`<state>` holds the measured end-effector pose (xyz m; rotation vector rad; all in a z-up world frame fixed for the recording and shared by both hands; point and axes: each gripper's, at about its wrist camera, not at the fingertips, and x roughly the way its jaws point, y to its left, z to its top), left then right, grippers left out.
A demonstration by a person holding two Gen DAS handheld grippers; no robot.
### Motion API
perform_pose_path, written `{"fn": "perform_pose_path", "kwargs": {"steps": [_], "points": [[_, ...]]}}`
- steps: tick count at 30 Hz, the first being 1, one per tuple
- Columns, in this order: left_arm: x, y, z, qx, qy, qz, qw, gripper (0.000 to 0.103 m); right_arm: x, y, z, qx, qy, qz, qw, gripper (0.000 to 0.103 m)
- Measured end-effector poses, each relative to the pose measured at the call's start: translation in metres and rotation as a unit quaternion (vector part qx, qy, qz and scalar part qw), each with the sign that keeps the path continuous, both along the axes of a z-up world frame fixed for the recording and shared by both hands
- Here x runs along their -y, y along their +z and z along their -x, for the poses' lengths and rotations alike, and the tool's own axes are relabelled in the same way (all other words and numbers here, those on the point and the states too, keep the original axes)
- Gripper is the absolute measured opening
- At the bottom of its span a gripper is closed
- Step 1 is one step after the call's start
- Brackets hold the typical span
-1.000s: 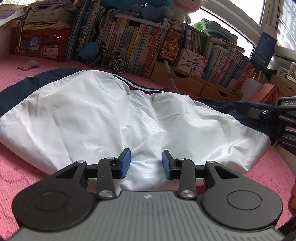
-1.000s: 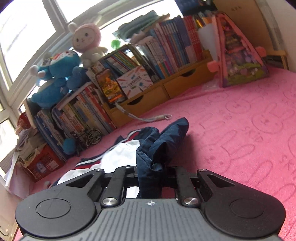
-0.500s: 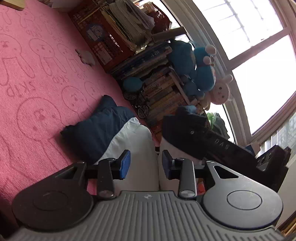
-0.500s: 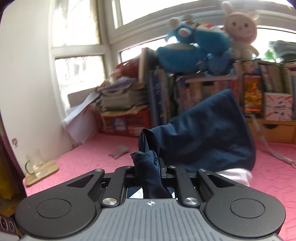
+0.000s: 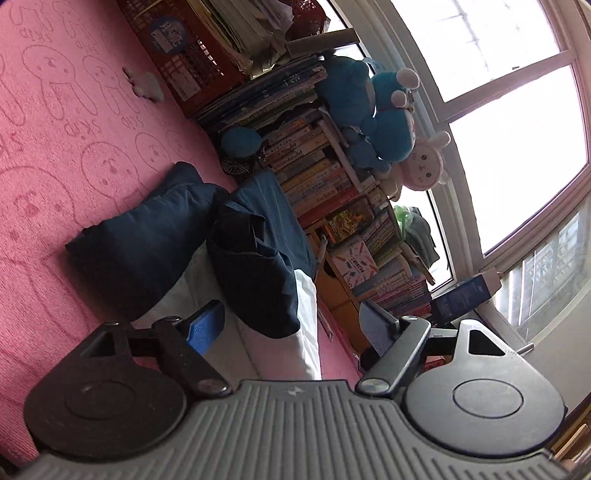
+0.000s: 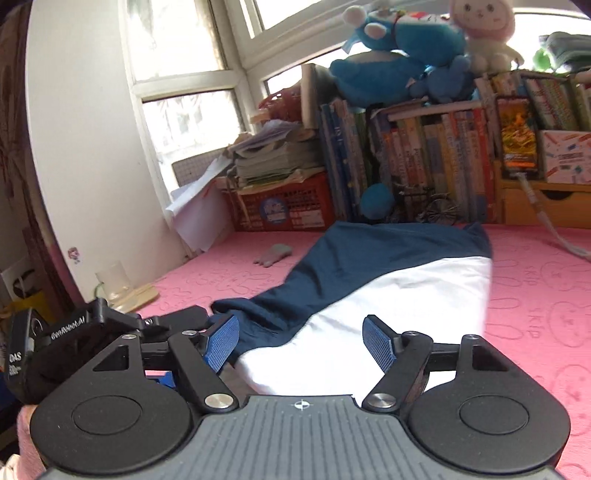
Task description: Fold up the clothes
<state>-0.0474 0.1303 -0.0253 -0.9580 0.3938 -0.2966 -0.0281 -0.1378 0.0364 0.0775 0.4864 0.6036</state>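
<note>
Navy and white fabric, that's the jacket (image 6: 373, 291), and it's lying folded on the pink mat (image 6: 535, 302) with the dark sleeve part draped across the white body. In the right wrist view it's stretching away from the camera toward the bookshelf (image 6: 424, 147), navy on the far and left side, white panel closer in. In the left wrist view the same jacket (image 5: 255, 254) is looking way more bunched up, with two puffy navy lumps sitting on top of the white section, though that view is tilted hard so I can't really tell how neat the fold is.

Right gripper (image 6: 301, 341) is hovering just over the near white edge with its blue pads spread wide, nothing pinched between them. Left gripper (image 5: 291, 323) is doing the same thing, jaws standing wide apart and holding nothing, with the jacket's white part showing in the gap. The left gripper is also poking into the right wrist view at the lower left, close beside the right one.

Further out, blue plush toys (image 6: 402, 40) and a pink-hooded plush (image 6: 484, 26) are sitting on top of the books, a red crate (image 6: 284, 210) is holding stacked papers, and a glass (image 6: 112, 280) is standing near the wall.
</note>
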Motion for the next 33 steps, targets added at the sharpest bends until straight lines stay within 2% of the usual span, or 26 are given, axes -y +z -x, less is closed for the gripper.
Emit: {"fn": "perform_pose_path", "kwargs": {"steps": [2,4,5,6,8,11,16,19,21,26,33], "points": [[0.011,0.000,-0.013,-0.010,0.015,-0.023,0.9996,0.083,0.011,-0.007,0.013,0.013,-0.039,0.046,0.998,0.075],[0.019,0.000,-0.026,-0.020,0.038,-0.044,0.9981,0.058,0.012,-0.024,0.027,0.011,-0.063,0.083,0.995,0.075],[0.022,0.001,-0.032,-0.025,0.050,-0.053,0.9970,0.036,0.011,-0.031,0.032,0.003,-0.070,0.090,0.993,0.075],[0.022,0.002,-0.036,-0.028,0.059,-0.059,0.9961,0.024,0.007,-0.039,0.034,-0.005,-0.078,0.094,0.992,0.075],[0.020,0.005,-0.036,-0.030,0.084,-0.073,0.9933,0.009,-0.003,-0.052,0.038,-0.016,-0.097,0.104,0.990,0.075],[0.012,0.006,-0.023,-0.018,0.115,-0.105,0.9877,0.008,-0.015,-0.065,0.038,-0.015,-0.123,0.121,0.985,0.075],[-0.003,-0.005,-0.005,-0.022,0.141,-0.140,0.9799,0.009,-0.027,-0.074,0.027,-0.010,-0.152,0.128,0.980,0.075],[-0.007,-0.012,-0.001,-0.029,0.152,-0.162,0.9746,0.009,-0.035,-0.077,0.028,0.012,-0.161,0.158,0.974,0.073],[-0.005,-0.012,0.003,-0.024,0.159,-0.191,0.9684,0.010,-0.040,-0.078,0.030,0.032,-0.166,0.184,0.968,0.073],[0.004,-0.011,0.009,-0.016,0.172,-0.270,0.9471,0.011,-0.043,-0.081,0.032,0.043,-0.156,0.197,0.967,0.073],[0.005,-0.015,0.012,-0.021,0.174,-0.339,0.9242,0.017,-0.046,-0.082,0.030,0.044,-0.146,0.195,0.969,0.073]]}}
